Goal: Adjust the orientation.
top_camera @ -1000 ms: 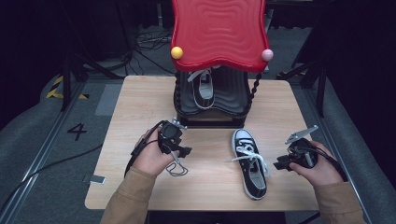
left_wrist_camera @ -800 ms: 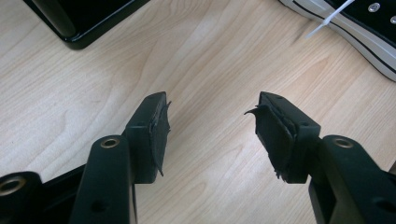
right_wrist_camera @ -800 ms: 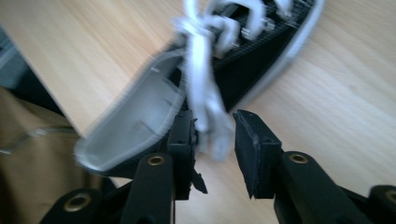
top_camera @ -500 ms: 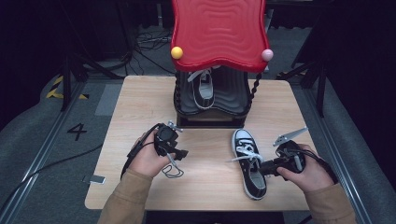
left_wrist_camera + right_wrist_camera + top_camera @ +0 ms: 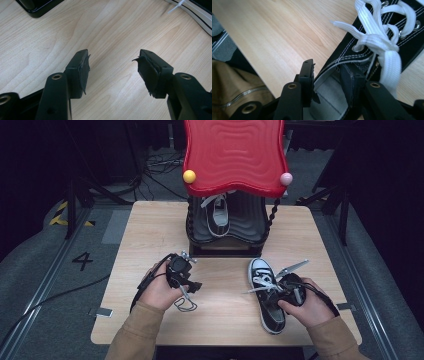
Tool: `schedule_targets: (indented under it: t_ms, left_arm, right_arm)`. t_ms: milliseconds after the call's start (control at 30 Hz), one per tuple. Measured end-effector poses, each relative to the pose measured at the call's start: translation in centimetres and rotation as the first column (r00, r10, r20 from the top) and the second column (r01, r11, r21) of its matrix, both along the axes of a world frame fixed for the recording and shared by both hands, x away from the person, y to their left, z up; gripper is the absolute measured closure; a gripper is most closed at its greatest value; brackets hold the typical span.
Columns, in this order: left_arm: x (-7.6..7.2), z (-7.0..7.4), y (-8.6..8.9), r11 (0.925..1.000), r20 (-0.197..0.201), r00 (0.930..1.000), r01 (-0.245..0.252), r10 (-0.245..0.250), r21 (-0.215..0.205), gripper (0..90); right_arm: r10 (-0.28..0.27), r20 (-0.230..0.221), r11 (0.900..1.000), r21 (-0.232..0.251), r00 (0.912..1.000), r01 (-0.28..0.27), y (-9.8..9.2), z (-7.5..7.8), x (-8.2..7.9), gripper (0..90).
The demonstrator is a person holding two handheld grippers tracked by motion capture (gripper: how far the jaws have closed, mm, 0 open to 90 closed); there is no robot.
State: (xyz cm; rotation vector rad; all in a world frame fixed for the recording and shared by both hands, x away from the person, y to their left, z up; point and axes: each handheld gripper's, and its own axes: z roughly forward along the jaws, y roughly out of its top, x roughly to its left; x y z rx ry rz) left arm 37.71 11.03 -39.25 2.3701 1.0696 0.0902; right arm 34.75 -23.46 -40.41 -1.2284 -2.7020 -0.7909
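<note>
Black right tongs [image 5: 327, 75] astride sneaker collar [image 5: 342, 62]

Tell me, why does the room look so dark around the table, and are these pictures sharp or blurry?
High view: light falls on the wooden table and red shelf top, the surroundings near black, slightly soft. Left gripper view: evenly lit wood grain crisp, the left gripper a little soft up close. Right gripper view: the white laces sharp, the right gripper in shade.

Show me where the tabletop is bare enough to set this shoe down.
Bare wood: the far-left corner beside the black rack, and the middle strip between the left gripper and the sneaker. Crowded: around the right gripper, whose jaws straddle the sneaker's collar.
</note>
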Motion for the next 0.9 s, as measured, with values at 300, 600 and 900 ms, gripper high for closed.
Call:
schedule_targets:
  t_ms: [300, 600, 900]
  left_arm:
    - [0.0, -0.1, 0.1, 1.0000, -0.001, 1.0000, -0.001, 0.001, -0.003, 42.7]
    - [0.1, 0.2, 0.6, 0.9996, 0.002, 0.9999, -0.015, 0.015, -0.023, 42.6]
    - [0.2, 0.5, 1.2, 0.9991, 0.006, 0.9998, -0.018, 0.018, -0.037, 42.5]
  right_arm:
    - [-0.021, 0.003, 0.998, -0.052, 0.9998, 0.021, 1.8, -1.5, 0.5, 71.7]
    - [-0.026, 0.054, 0.990, -0.138, 0.9982, 0.033, 3.1, -2.2, 0.6, 77.5]
    - [-0.037, 0.001, 0.987, -0.156, 0.9993, 0.037, 3.5, -2.5, 1.4, 74.7]
